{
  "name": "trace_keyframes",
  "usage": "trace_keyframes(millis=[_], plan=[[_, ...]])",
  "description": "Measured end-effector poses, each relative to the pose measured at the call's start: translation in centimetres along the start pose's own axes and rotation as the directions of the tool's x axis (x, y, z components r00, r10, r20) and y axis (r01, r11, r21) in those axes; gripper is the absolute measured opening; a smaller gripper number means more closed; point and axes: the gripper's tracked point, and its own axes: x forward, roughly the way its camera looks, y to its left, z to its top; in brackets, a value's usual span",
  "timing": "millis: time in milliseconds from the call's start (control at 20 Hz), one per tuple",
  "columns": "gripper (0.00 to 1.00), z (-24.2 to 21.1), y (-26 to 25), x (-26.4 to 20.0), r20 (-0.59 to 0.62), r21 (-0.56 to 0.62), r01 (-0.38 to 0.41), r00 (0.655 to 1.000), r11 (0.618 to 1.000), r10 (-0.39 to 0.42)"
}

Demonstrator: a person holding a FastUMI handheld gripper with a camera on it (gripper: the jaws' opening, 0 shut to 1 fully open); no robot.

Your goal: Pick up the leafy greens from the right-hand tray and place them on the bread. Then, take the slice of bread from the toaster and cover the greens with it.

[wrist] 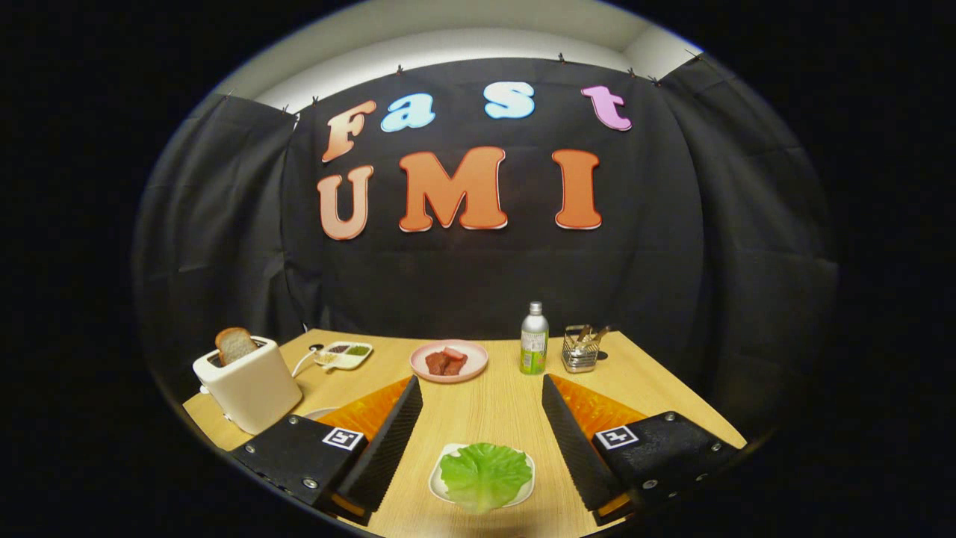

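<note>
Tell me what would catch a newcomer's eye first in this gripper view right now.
The bright green lettuce leaf on its small white tray, lying between the open gripper fingers, stands out most. Off to the left sits a cream toaster with a bread slice poking out of it. Beyond the fingers, a pink plate of red pieces and a green bottle stand mid-table.

You are working in a staged recording booth set up as a mock kitchen, not a real home. Black cloth clipped up as a wall (485, 284) stands behind the wooden table (485, 411). On the table, left of the pink plate (449, 361), sits a toaster (250, 385) holding a bread slice (235, 344); right of the plate stand a bottle (534, 340) and a cutlery rack (581, 349).
</note>
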Motion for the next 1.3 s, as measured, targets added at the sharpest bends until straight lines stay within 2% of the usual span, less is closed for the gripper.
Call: trace_keyframes(millis=[100,200,350,500,700,900,1300], plan=[[0.97,-1.3,-0.2,1.0,-0.057,-0.028,0.009,0.998,1.000,-0.011],[0.97,-3.4,0.4,2.1,-0.137,-0.024,-0.015,0.991,1.000,0.012],[0.97,-6.8,1.5,3.5,-0.265,0.000,-0.055,0.963,0.998,0.053],[0.97,-9.4,1.5,4.4,-0.373,0.003,-0.053,0.926,0.999,0.050],[0.96,-11.9,1.8,5.3,-0.458,-0.005,-0.068,0.887,0.998,0.058],[0.96,-14.5,2.5,5.5,-0.550,-0.008,-0.105,0.831,0.994,0.083],[0.94,-18.4,1.8,6.4,-0.662,-0.027,-0.091,0.748,0.995,0.050]])
